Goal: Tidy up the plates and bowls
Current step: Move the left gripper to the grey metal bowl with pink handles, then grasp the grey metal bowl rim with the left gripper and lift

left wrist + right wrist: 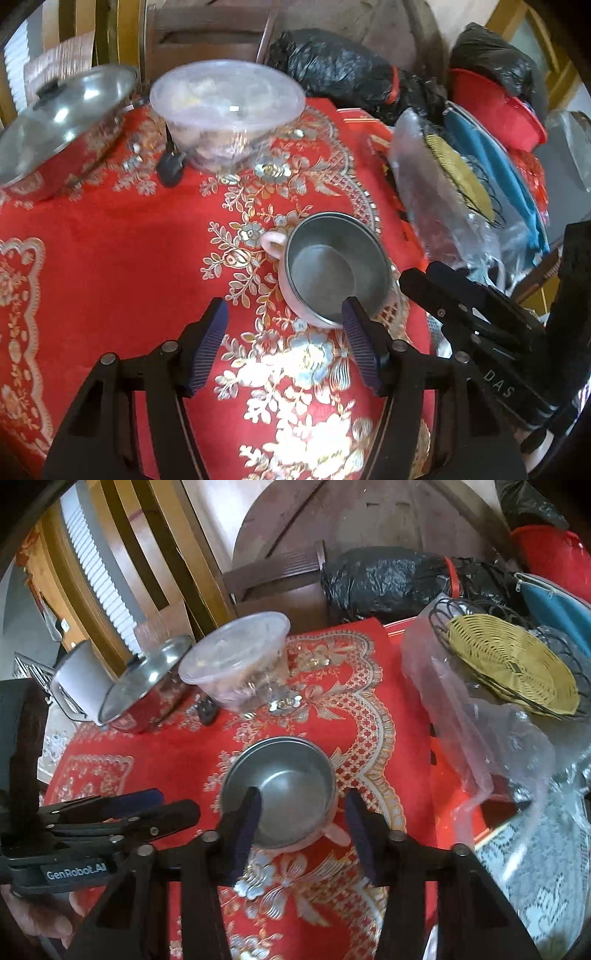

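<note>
A steel bowl [328, 266] with a pink outer shell and a small pink handle [272, 243] stands upright on the red and gold tablecloth [110, 266]. My left gripper [286, 341] is open just in front of it, its right finger beside the near rim and nothing between the fingers. In the right wrist view, my right gripper [304, 825] is open around the right part of the bowl [280, 782]. Its left finger reaches over the bowl's inside and its right finger stands outside the rim. Each gripper shows in the other's view: the right gripper [424, 277] and the left gripper [173, 806].
At the back of the table stand a steel pot with a lid [62, 129], a lidded clear plastic tub [229, 107] and a black plug [171, 166]. On the right a yellow woven basket [513, 664] lies in a clear bag, with black bags [388, 576] and a red basin [495, 107] behind.
</note>
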Demonstrator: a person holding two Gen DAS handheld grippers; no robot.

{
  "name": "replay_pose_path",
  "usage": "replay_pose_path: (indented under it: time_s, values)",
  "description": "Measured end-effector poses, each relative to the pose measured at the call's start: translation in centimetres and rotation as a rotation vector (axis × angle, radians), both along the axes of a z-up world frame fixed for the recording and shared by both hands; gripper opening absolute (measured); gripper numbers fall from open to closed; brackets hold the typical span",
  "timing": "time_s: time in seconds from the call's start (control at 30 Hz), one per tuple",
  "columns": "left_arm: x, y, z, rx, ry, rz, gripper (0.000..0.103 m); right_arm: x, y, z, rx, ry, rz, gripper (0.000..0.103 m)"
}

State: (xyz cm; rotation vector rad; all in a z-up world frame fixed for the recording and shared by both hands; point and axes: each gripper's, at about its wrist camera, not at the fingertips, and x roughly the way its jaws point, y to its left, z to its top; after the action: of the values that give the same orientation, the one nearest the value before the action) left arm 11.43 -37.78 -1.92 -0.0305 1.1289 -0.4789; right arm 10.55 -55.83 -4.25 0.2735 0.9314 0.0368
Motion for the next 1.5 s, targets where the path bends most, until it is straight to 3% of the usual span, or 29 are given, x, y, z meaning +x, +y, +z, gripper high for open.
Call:
replay_pose_path:
  time_s: [0.13, 0.2, 0.27, 0.37, 0.43, 0.73, 1.03, 1.17, 1.5]
  values:
    - [0.6, -1.0, -1.4, 0.027, 0.035, 0.000, 0.050, 1.5, -0.4, -1.2, 0.006, 0.035, 0.010, 0.030]
    - [0.6, -1.7, -2.2, 0.050, 0.051, -0.021, 0.039, 1.8, -0.4, -1.7, 0.006, 0.048, 0.013, 0.030]
    - [0.5, -1.8, -2.4, 0.044, 0.046, -0.022, 0.038, 2.1, -0.5, -2.2, -0.001, 0.068, 0.010, 0.028]
    - [0.7, -2.2, -2.6, 0.028, 0.061, -0.025, 0.027, 2.2, -0.7, -3.0, 0.005, 0.093, -0.005, 0.024]
    - [0.8, -2.4, -2.8, 0.031, 0.066, -0.026, 0.026, 2.3, -0.7, -3.5, 0.004, 0.121, -0.012, 0.014]
    - [1.4, -2.9, -4.1, -0.008, 0.132, -0.007, 0.024, 1.5, -1.5, -3.9, 0.096, 0.138, -0.069, 0.013]
    - [-0.1, -1.0, -3.0, 0.019, 0.116, -0.006, 0.014, -1.6, -0.5, -2.4, 0.225, 0.135, -0.094, 0.013]
    - [-1.9, 0.5, -1.9, 0.016, 0.100, -0.027, 0.014, -3.4, 0.7, -0.9, 0.256, 0.119, -0.097, 0.012]
    - [-6.6, 7.5, 0.3, -0.039, 0.113, 0.061, 0.014, -7.5, 7.1, 0.8, 0.245, 0.107, 0.001, 0.011]
